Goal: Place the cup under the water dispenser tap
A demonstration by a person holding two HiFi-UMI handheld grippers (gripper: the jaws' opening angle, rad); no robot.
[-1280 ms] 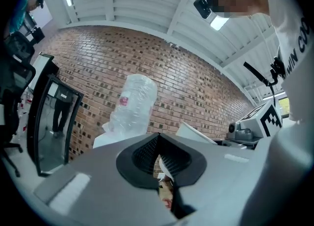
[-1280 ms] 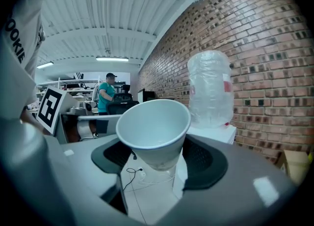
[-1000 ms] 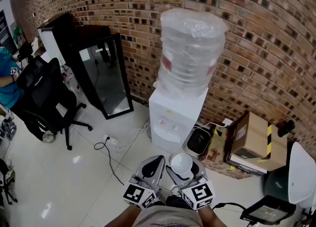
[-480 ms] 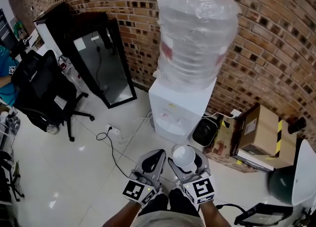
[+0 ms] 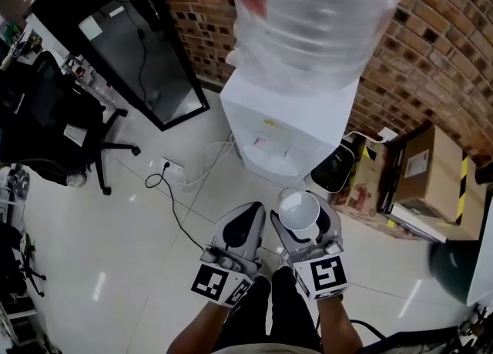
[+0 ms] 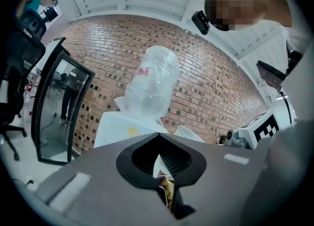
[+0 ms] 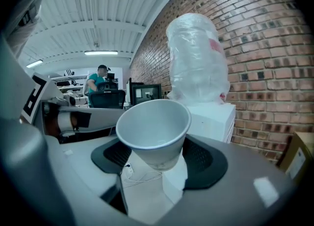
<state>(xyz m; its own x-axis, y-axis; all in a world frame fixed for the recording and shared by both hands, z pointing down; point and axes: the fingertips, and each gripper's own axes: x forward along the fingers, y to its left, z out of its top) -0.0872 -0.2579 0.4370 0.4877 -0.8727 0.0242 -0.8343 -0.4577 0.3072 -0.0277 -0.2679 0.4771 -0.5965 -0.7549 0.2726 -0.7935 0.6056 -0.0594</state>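
A white paper cup (image 5: 299, 212) sits tilted between the jaws of my right gripper (image 5: 306, 222), which is shut on it. In the right gripper view the cup (image 7: 154, 131) leans left with its empty mouth toward the camera, and the pads (image 7: 203, 163) press on its lower body. My left gripper (image 5: 245, 222) is beside it on the left, shut and holding nothing; in its own view the left gripper (image 6: 161, 158) shows only a thin slit. The white water dispenser (image 5: 289, 121) with its wrapped bottle (image 5: 323, 14) stands just ahead, taps (image 5: 266, 143) on its front.
A brick wall (image 5: 454, 45) backs the dispenser. A black-framed glass panel (image 5: 142, 60) leans on the left, near a black office chair (image 5: 46, 129). A power strip with cables (image 5: 173, 169) lies on the white floor. Cardboard boxes (image 5: 431, 175) and a black appliance (image 5: 335, 168) sit at the right.
Both grippers have sunk and come closer to the dispenser, which now fills more of the head view. The cup stays in the right gripper.
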